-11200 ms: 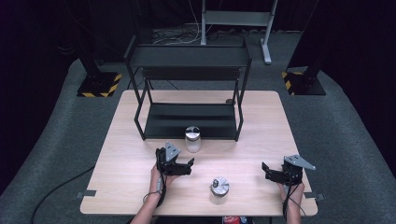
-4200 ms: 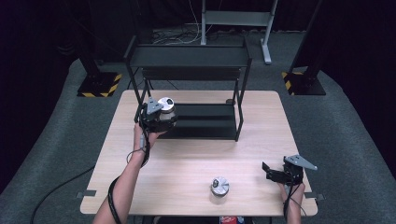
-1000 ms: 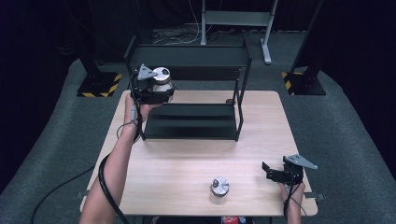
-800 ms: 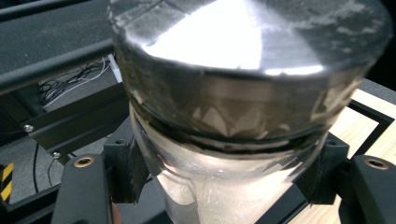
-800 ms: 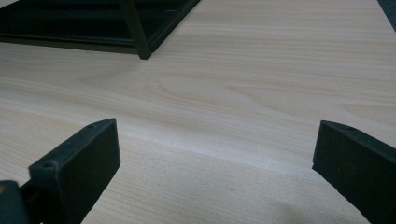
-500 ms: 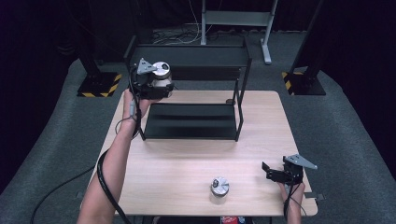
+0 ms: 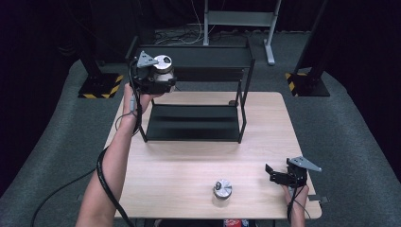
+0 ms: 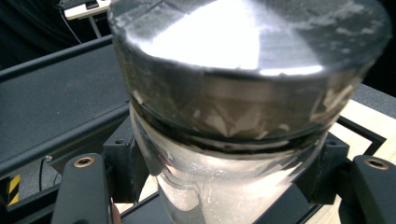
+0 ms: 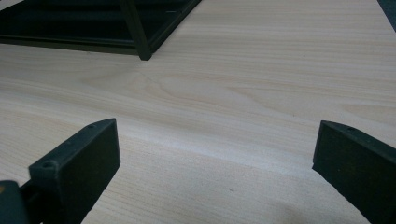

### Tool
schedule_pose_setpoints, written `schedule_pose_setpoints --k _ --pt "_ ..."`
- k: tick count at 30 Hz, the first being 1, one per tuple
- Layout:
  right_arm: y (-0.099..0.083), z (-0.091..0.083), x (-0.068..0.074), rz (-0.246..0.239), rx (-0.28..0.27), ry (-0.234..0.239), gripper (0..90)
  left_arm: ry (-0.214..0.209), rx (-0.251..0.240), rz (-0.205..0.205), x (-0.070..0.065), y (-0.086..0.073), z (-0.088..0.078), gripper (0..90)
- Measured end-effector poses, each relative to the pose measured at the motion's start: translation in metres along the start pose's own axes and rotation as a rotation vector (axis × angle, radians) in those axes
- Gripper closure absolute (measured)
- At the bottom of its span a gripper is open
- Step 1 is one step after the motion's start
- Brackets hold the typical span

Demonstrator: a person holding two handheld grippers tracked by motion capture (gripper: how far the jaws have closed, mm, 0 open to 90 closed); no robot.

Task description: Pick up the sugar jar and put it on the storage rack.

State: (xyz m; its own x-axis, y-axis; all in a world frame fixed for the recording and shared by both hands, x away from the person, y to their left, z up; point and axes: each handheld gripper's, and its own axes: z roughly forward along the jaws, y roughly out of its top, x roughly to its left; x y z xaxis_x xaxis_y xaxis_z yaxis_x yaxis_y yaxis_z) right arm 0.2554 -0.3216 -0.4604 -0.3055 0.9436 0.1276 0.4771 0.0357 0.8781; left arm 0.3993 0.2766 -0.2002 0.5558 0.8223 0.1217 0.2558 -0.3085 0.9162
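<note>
The black rack [image 7: 194, 90] on the desk [image 7: 189, 175] serves as the landmark; the left gripper [image 7: 150, 78] is raised at the rack's upper left corner, beside the left end of its top shelf, and its fingers [image 8: 81, 186] are clamped on the glass body of a jar [image 7: 162, 71] with a shiny metal lid; in the left gripper view the jar looms large, its lid [image 8: 247, 42] above the shelf edge and the clear body pinched low between the two fingers.

The likely aim, as a judgement, is to set this jar on the top shelf; the risks follow from that; the grip sits low on smooth glass under a heavy-looking lid, so a tilt of the hand could let the jar pivot or slide; the jar's base could also catch the shelf's front rail on the way in and be knocked loose; released too near the edge, it could tip back onto the lower shelf or the desk.

In front of the rack, near the desk's front edge, a second jar [image 7: 222, 189] stands upright and alone; to the right of it, well apart from the rack, the right gripper [image 7: 276, 175] rests low over the desk with its fingers [image 9: 79, 154] spread wide and empty; it poses little danger unless it sweeps left into that jar.
</note>
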Motion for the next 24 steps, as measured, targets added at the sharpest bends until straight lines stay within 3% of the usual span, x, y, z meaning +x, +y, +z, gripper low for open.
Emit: schedule_pose_setpoints --k 24 --pt "0.0 0.0 0.0 -0.003 0.0 -0.001 0.0 0.013 -0.052 0.004 0.005 0.023 -0.018 30.5"
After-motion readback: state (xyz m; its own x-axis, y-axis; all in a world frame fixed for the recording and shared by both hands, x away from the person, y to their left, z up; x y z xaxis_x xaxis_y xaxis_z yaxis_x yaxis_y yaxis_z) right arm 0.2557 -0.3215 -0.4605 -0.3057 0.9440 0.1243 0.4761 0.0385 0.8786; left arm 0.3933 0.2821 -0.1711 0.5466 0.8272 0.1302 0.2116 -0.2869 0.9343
